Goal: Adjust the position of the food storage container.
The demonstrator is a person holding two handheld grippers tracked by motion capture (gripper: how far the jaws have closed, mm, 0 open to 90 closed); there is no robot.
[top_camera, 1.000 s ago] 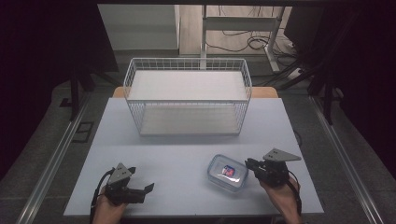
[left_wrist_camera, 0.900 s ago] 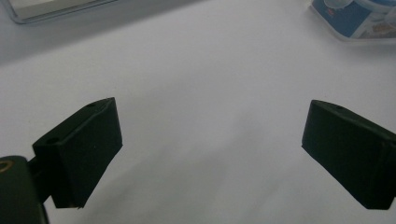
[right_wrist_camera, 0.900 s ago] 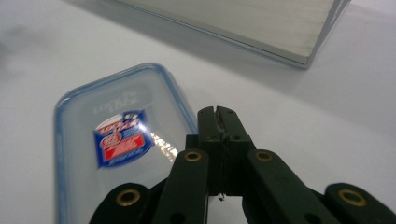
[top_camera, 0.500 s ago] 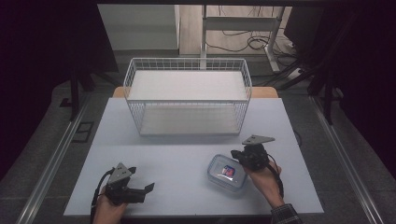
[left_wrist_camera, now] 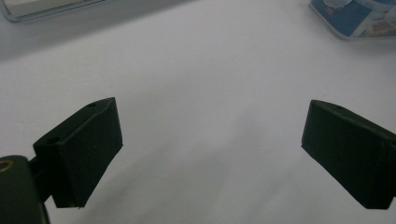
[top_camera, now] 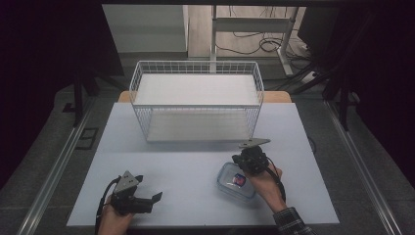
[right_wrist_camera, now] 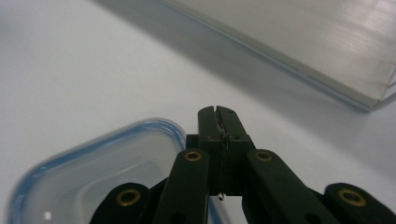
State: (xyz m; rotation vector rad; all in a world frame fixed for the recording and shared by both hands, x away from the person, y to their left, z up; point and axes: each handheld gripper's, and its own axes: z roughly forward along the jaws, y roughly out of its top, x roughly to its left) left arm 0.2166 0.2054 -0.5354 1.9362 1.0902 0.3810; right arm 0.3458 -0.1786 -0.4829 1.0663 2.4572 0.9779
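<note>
Jaws of right gripper (right_wrist_camera: 218, 112) pressed together, empty, over container (top_camera: 236, 181) rim; left gripper (left_wrist_camera: 210, 154) wide open

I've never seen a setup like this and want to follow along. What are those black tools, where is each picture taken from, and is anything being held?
A person at a white table holds a hand-operated two-jaw gripper in each hand. The high view looks down from above; each of the other two pictures comes from a camera riding on one gripper. On the table stand a white wire basket and a clear lidded container. The left gripper rests open over bare table. The right gripper is shut at the container's far edge, with nothing visible between its jaws.
</note>
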